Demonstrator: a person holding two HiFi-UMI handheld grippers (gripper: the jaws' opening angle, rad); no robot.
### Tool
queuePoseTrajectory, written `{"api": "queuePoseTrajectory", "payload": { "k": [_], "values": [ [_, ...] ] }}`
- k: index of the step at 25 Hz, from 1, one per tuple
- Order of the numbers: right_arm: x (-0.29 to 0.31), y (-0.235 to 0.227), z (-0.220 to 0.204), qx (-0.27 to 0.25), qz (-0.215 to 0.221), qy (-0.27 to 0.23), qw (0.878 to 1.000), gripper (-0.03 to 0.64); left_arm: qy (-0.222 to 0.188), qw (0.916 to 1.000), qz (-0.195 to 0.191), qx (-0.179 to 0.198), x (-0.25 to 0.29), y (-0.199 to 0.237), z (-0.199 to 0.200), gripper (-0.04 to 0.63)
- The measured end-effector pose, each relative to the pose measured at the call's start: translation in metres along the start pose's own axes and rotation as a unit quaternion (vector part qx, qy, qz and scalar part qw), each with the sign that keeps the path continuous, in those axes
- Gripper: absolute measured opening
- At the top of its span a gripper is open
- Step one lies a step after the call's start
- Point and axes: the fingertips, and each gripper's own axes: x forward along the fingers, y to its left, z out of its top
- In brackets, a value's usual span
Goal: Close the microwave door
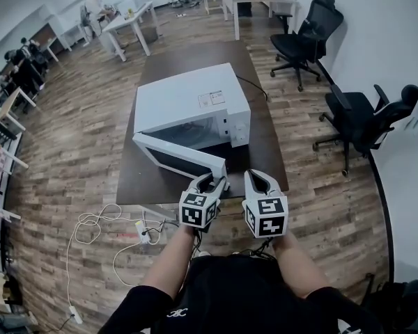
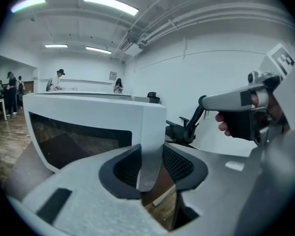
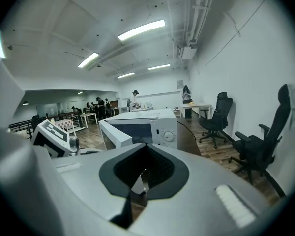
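In the head view we see the microwave on a dark table. Its door is hinged at the left and swung well out toward us, w/ the free end near the table's front edge. The L claw sits right at that free end, and the R claw is just beside it on the right. From up here we can't judge either grip.

The left gripper view settles the first one. The door's end edge stands upright btwn the pads, which close against it on both sides, so we read the L claw as clenched on the door. This view also gives us the door's dark mesh window and, at the right, fingers wrapped on the other claw's handle (the marker cube covers them from above).

The right gripper view shows the R claw's jaws drawn nearly together and empty. It alone shows the control panel w/ a round dial.

Only the head view takes in the two chairs at the right and the white cable on the floor.
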Motion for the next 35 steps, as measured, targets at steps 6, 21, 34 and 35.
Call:
{"api": "queuePoseTrajectory", "payload": {
  "k": [6, 21, 34, 35],
  "values": [
    [0.0, -0.013, 0.002, 0.004, -0.013, -0.006, 1.0, 0.009, -0.001, 0.9999, 0.013, -0.01, 0.027, 0.005, 0.013, 0.143],
    [0.006, -0.039, 0.009, 0.008, -0.04, -0.011, 0.999, 0.009, 0.002, 0.9996, 0.013, -0.025, 0.073, 0.021, 0.036, 0.135],
    [0.006, -0.052, 0.009, 0.009, -0.062, -0.01, 0.998, 0.009, 0.002, 0.9991, 0.022, -0.035, 0.11, 0.04, 0.053, 0.132],
    [0.005, -0.052, 0.01, 0.009, -0.063, -0.011, 0.998, 0.009, 0.001, 0.9991, 0.022, -0.036, 0.112, 0.041, 0.055, 0.132]
  ]
}}
